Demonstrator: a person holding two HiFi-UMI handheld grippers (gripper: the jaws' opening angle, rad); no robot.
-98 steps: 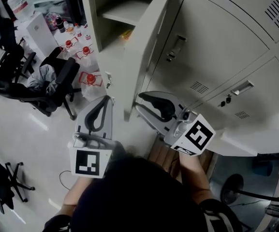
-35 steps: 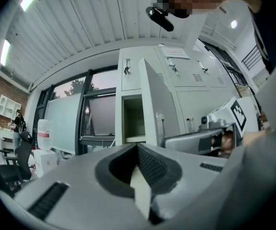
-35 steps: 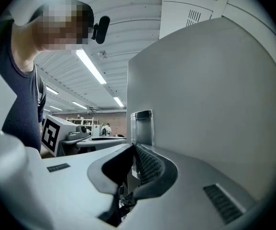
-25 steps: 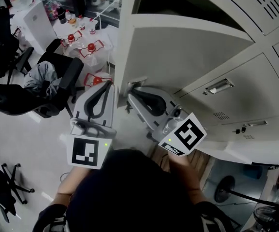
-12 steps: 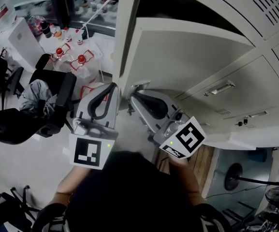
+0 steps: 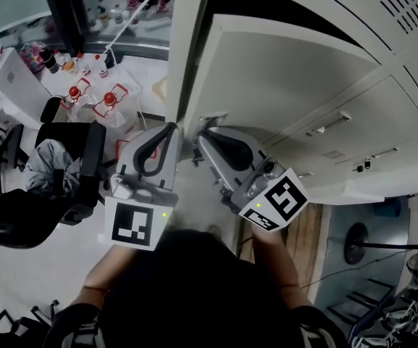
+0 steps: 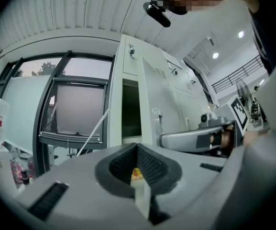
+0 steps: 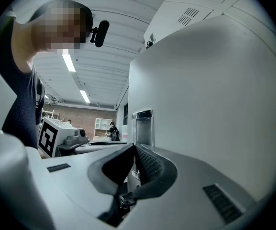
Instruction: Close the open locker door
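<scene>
Right gripper at the handle edge of the part-open locker door.

Low in the frame I hold both grippers side by side, pointing up-frame. My left gripper [image 6: 169, 130] has its jaws drawn together on nothing and hangs near the locker [image 6: 187, 49], idle. My right gripper [image 6: 200, 138] is narrowed the same way, its tips up against the door by the handle [image 6: 210, 119]; the handle stands straight past the pads, with no real pinch that I can see. The locker door [image 6: 288, 78] fills the middle and upper right of the frame, angled out from its dark opening. I judge it to be light, stiff sheet metal that swings freely and may clang. A flat push near the handle edge, far from the hinge, suits it best.
</scene>
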